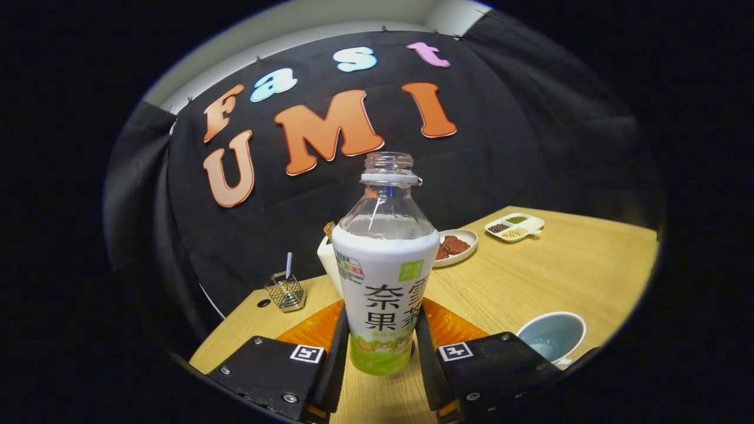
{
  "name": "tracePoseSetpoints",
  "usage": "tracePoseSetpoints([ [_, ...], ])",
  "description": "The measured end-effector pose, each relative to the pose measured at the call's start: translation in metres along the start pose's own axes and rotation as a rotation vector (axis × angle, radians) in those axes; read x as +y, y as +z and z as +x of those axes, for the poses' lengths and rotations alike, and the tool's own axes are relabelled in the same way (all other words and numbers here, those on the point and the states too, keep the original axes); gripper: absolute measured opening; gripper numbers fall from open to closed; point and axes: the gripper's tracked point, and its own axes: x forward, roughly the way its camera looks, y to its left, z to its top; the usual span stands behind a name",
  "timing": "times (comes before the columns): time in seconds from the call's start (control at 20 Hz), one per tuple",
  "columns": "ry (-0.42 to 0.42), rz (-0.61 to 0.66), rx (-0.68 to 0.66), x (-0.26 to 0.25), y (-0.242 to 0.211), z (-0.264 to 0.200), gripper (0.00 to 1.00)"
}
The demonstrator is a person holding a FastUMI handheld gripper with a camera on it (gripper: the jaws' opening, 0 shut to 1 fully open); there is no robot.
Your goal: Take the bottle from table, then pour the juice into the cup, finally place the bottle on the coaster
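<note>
1. The gripper [382,347] is seen with its two fingers [337,353] set narrow, one pressed against each side of the bottle's lower body. The bottle [384,277] is held between them.
2. The bottle is upright, uncapped, with a clear upper part and a white label wrap; its green base sits at or just above the table [530,282]. Contact with the wood cannot be told.
3. An orange coaster [312,330] lies flat on the table directly behind the bottle, showing on both sides of it just beyond the fingers.
4. A pale blue cup [552,334] is seen to the right of the gripper, near the table's front edge, tilted in this view with its mouth open. It is well apart from the bottle.
5. A white container [327,259] stands behind the bottle, mostly hidden by it; something brown shows at its top.
6. A white plate [465,238] with reddish-brown food is set beyond the bottle to the right.
7. Farther back a divided white tray [514,227] holds dark, green and yellowish contents.
8. A small wire basket [285,291] with a stick standing in it is placed at the left corner of the table, near the black cloth wall.
</note>
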Motion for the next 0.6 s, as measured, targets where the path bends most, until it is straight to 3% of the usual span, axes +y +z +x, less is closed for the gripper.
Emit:
tracePoseSetpoints([
  [0.25, 0.014, -0.218, 0.006, 0.021, -0.011, 0.029, 0.56],
  [0.6, 0.029, -0.328, 0.068, 0.032, -0.05, 0.063, 0.56],
])
